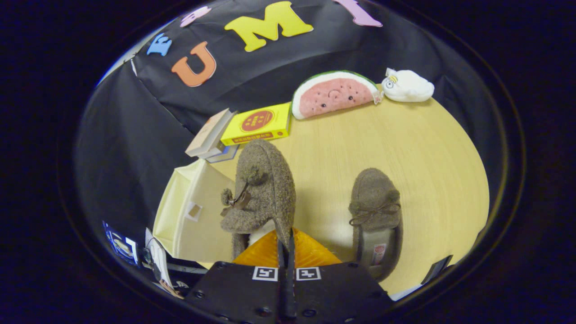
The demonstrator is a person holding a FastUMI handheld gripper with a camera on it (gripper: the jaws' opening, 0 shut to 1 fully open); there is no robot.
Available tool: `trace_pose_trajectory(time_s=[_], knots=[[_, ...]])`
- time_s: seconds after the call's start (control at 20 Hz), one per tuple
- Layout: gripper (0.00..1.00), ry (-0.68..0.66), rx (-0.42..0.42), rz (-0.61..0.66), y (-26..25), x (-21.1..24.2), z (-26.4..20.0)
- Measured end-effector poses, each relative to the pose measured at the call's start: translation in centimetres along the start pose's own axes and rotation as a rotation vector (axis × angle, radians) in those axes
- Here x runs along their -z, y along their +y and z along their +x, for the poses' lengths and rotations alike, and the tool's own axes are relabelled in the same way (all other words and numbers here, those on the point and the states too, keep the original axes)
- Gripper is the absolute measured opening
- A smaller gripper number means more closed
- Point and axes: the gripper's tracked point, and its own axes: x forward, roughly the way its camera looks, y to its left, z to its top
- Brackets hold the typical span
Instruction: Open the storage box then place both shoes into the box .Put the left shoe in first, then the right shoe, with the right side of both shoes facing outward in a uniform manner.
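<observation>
My gripper (286,245) is shut on the heel rim of a fuzzy brown slipper (263,189), which hangs tilted on its side above the table with its bow and pom-poms facing left. The orange fingers (310,252) press together on the slipper's edge. A second brown slipper (375,211) with a bow lies flat on the wooden table (427,157) to the right of the fingers, toe pointing away. The cream storage box (189,216) stands left of the held slipper, its lid down and a small handle cutout showing.
Beyond the slippers, a yellow box (257,123) and a few books (211,135) lie at the table's back. A watermelon plush (334,93) and a white plush (407,85) rest against the black cloth wall.
</observation>
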Motion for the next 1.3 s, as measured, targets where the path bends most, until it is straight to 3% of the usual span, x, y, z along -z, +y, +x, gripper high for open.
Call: trace_pose_trajectory(time_s=[0.3,0.6,0.85,1.05,1.3], knots=[[0.0,-0.143,-0.062,-0.041,6.3,-2.4,-5.3],[0.0,-0.209,-0.159,-0.055,14.2,-3.4,-6.4],[0.0,-0.166,-0.227,-0.072,22.3,-1.9,-2.9],[0.0,-0.082,-0.231,-0.046,26.7,0.6,2.3],[0.0,-0.006,-0.123,0.032,27.0,3.7,9.5]])
